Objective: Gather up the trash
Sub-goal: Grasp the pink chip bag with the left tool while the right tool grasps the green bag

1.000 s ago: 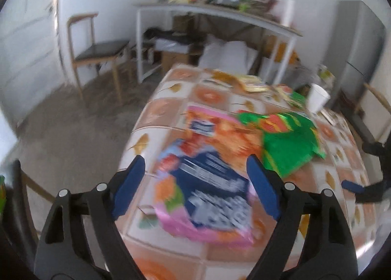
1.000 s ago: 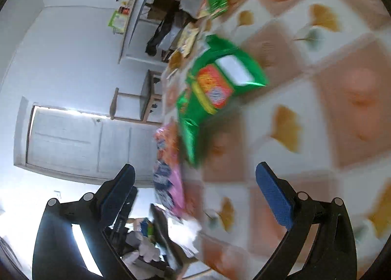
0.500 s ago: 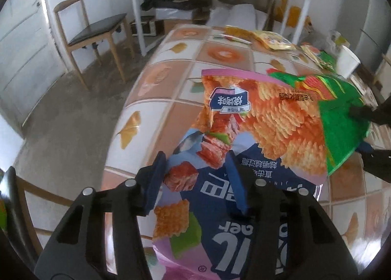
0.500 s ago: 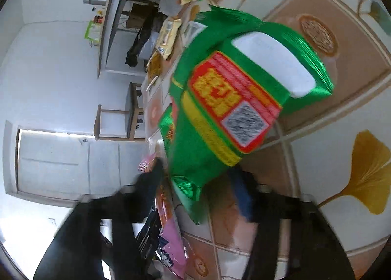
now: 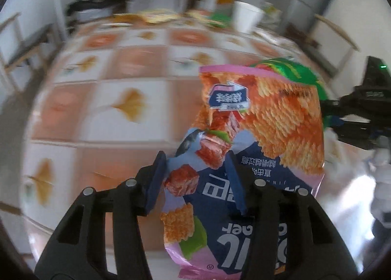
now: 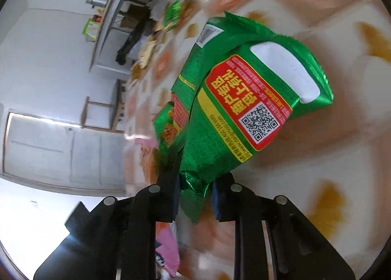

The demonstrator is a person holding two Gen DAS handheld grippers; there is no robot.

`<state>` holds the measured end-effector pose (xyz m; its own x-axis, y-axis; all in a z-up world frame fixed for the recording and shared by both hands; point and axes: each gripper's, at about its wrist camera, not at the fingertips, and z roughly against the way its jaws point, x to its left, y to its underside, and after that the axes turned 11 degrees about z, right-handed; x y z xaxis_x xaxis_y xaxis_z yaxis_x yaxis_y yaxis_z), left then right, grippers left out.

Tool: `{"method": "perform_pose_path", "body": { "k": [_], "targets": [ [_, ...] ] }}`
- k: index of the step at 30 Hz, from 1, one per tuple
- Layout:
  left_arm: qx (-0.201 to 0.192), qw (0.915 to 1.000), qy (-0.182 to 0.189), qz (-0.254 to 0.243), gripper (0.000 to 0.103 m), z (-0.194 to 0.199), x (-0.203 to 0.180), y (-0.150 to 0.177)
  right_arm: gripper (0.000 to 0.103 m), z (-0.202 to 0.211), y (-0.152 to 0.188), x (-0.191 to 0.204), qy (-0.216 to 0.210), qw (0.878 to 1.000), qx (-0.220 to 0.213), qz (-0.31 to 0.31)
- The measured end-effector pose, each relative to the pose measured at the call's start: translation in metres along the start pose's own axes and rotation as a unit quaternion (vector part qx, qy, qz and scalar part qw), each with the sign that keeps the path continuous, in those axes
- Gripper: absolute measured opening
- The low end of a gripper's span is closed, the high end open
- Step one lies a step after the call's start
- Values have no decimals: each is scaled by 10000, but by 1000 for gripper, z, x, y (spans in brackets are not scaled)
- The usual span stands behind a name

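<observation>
Two snack bags are getting grabbed at once: the left gripper (image 5: 195,179) is pinching the crumpled bottom of the pink chip bag (image 5: 261,118) filling the centre-right of its view, while the right gripper (image 6: 195,197), jaws just closing, is clamping the green bag (image 6: 244,99) by its bottom corner. Both are probably being held by an edge for lifting off the tiled surface (image 5: 127,101), where more wrappers (image 5: 156,15) are waiting at the top.

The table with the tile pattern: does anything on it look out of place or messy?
Yes. Empty snack wrappers litter the table: a pink chip bag crumpled in the left tongs, a creased green bag pinched by the right tongs, and more wrappers at the far end.
</observation>
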<state>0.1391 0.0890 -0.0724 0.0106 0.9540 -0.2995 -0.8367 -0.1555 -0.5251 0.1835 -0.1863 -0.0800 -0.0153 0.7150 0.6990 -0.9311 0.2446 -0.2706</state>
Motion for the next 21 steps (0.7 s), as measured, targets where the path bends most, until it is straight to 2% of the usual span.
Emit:
{"method": "perform_pose_path", "body": {
  "k": [2, 4, 7, 8, 10, 12, 14, 17, 18, 21],
  "targets": [
    [135, 9993, 338, -96, 52, -1, -15, 8, 21, 20, 8, -15, 152, 9998, -83, -87],
    [156, 9986, 498, -117, 52, 0, -22, 12, 21, 40, 17, -31, 212, 9991, -259, -261],
    [-227, 9976, 615, -211, 57, 15, -31, 11, 21, 57, 25, -44, 279, 9971, -542, -451],
    [-443, 9956, 727, -404, 61, 27, -38, 12, 21, 61, 27, -47, 300, 9965, -610, -484],
    [-603, 9902, 944, -834, 67, 42, -52, 17, 21, 63, 31, -51, 320, 9962, -656, -479],
    [-564, 9812, 1128, -1458, 73, 50, -75, 28, 21, 63, 30, -52, 332, 9962, -668, -442],
    [-407, 9771, 1158, -1737, 76, 48, -90, 34, 21, 61, 28, -51, 363, 9962, -691, -387],
    [-136, 9746, 981, -2009, 77, 36, -112, 50, 21, 55, 26, -43, 383, 9963, -705, -309],
    [-56, 9727, 730, -2200, 77, 27, -121, 56, 21, 55, 26, -42, 381, 9963, -713, -291],
    [64, 9670, 310, -2527, 77, 15, -134, 69, 21, 56, 29, -42, 358, 9964, -718, -265]
  ]
}}
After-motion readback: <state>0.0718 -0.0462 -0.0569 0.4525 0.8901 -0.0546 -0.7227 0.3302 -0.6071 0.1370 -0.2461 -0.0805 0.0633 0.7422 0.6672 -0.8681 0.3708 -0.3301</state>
